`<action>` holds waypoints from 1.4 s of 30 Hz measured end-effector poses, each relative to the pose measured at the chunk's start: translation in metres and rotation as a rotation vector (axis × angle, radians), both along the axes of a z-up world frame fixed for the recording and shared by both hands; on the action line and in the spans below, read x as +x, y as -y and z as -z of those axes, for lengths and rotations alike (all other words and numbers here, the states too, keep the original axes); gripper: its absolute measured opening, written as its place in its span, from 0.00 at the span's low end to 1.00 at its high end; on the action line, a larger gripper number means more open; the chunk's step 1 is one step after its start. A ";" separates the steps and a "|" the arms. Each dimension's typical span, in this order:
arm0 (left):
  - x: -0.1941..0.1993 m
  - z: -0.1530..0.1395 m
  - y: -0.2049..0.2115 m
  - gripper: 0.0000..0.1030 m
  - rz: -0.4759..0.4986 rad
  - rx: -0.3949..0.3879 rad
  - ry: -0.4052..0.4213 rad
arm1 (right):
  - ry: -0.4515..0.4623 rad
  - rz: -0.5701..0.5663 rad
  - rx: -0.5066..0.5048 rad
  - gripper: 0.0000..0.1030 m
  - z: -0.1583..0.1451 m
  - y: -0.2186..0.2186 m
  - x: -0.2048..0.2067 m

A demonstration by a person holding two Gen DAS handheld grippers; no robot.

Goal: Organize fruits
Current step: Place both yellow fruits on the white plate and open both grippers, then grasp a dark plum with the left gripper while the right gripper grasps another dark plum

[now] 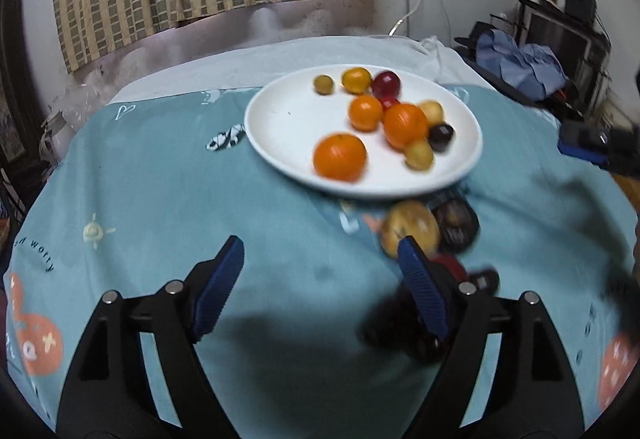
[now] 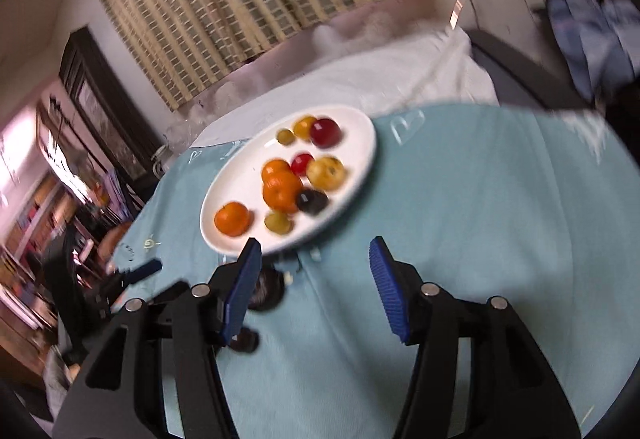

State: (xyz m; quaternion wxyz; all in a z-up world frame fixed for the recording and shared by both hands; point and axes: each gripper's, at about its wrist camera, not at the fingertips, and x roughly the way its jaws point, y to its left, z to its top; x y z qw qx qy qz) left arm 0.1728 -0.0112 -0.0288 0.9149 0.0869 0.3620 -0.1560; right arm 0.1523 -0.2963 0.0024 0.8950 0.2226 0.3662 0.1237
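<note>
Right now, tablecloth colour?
Light teal tablecloth with small printed motifs; clearest in the left wrist view.

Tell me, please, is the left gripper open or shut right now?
Open. In its own wrist view the left gripper has its blue pads spread wide, with bare teal tablecloth between them, holding nothing.

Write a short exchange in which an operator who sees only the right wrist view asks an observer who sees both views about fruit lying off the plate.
Operator: Beside my right gripper I see only a dark fruit on the cloth. Is there anything else?
Observer: Yes. A yellow-brown fruit lies next to it, just off the white plate.
Operator: Is the left gripper holding anything?
Observer: No. It is open, with nothing between its fingers.
</note>
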 end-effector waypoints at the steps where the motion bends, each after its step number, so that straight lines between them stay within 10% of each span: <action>1: -0.009 0.002 0.001 0.82 0.011 0.006 0.007 | -0.017 0.004 0.015 0.55 0.002 0.002 0.000; 17: -0.029 0.021 0.019 0.89 0.128 0.078 -0.033 | -0.055 -0.030 0.039 0.55 0.005 -0.005 -0.002; 24: -0.028 0.010 -0.038 0.90 -0.087 0.041 0.005 | -0.054 -0.027 0.048 0.55 0.005 -0.003 -0.003; 28: -0.027 0.004 -0.070 0.89 -0.138 -0.108 -0.022 | -0.047 -0.044 0.033 0.55 0.004 -0.008 -0.004; 34: -0.040 0.015 -0.028 0.89 0.000 0.054 -0.008 | -0.047 -0.049 0.020 0.55 0.005 -0.010 -0.005; 40: -0.038 0.022 -0.028 0.76 0.019 0.049 -0.047 | -0.045 -0.063 0.006 0.55 0.006 -0.015 -0.005; 42: -0.032 0.025 -0.036 0.54 0.007 0.008 -0.090 | -0.048 -0.069 0.001 0.55 0.007 -0.017 -0.005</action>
